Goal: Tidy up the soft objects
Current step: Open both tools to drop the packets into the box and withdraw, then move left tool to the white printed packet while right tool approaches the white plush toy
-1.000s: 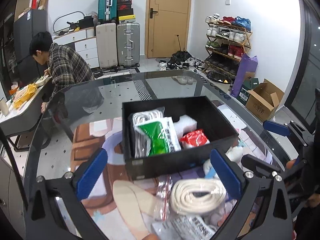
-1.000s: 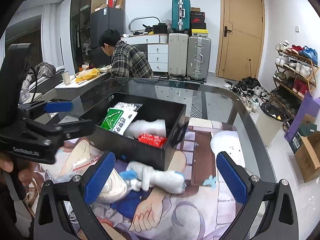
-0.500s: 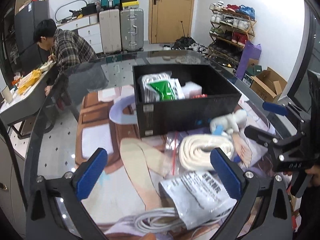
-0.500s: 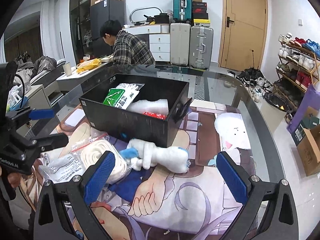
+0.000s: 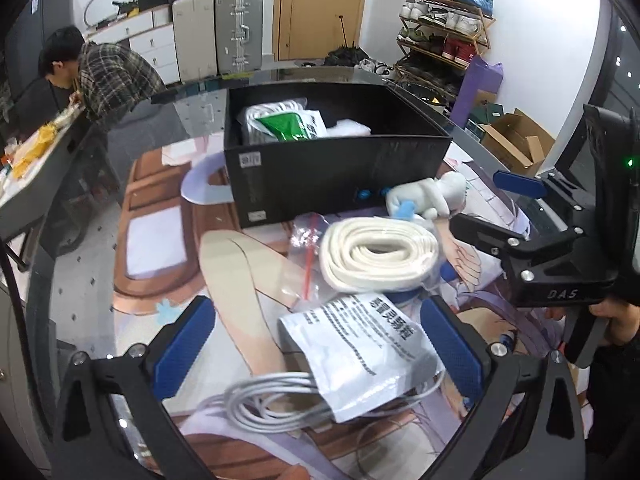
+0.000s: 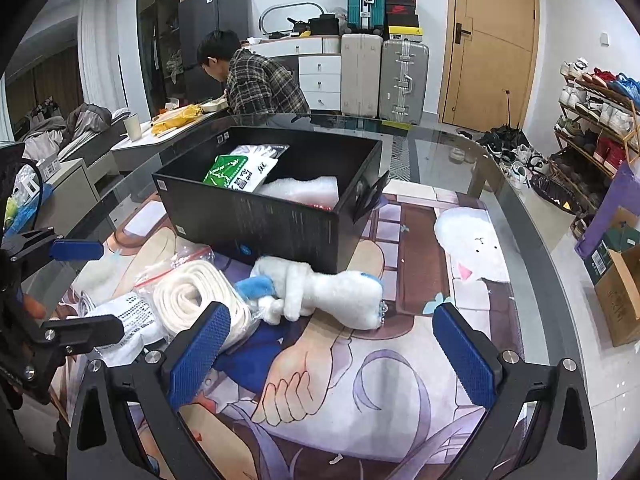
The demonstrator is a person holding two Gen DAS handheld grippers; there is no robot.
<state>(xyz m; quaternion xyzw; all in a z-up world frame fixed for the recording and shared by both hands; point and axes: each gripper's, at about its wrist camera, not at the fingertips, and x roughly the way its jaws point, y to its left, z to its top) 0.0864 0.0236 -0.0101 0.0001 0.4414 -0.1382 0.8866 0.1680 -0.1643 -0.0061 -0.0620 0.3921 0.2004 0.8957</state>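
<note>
At the lower centre of the left wrist view, a white printed plastic pouch (image 5: 360, 344) lies on the illustrated table mat (image 5: 160, 248), resting on a loose coil of white cable (image 5: 272, 404) that spills toward the lower left. The pouch sits between the two blue-padded fingers of the left gripper (image 5: 320, 344), whose jaws stand wide apart and grip nothing; its long axis runs diagonally from upper left to lower right, oblique to the jaw gap. Just above it in the frame is a rolled cream fabric strap in a clear zip bag (image 5: 380, 256), its oval lying left to right. Beyond that, a white plush toy with blue trim (image 5: 432, 196) rests against the front wall of the black rectangular storage box (image 5: 320, 176), which already holds a green-and-white packet (image 5: 288, 126) and other white soft goods.

In the right wrist view the plush toy (image 6: 328, 292) lies above the centre of the right gripper (image 6: 332, 352), long axis left to right, just short of the fingertips; these jaws are also spread and empty. The strap roll (image 6: 196, 300) lies at the left finger.

Judged from this layout, the left gripper is nearer the pouch and the right nearer the plush toy; either grasp would close across the item, then carry it up-frame into the box. A person in a plaid shirt (image 6: 260, 80) bends over a side counter in the background.
</note>
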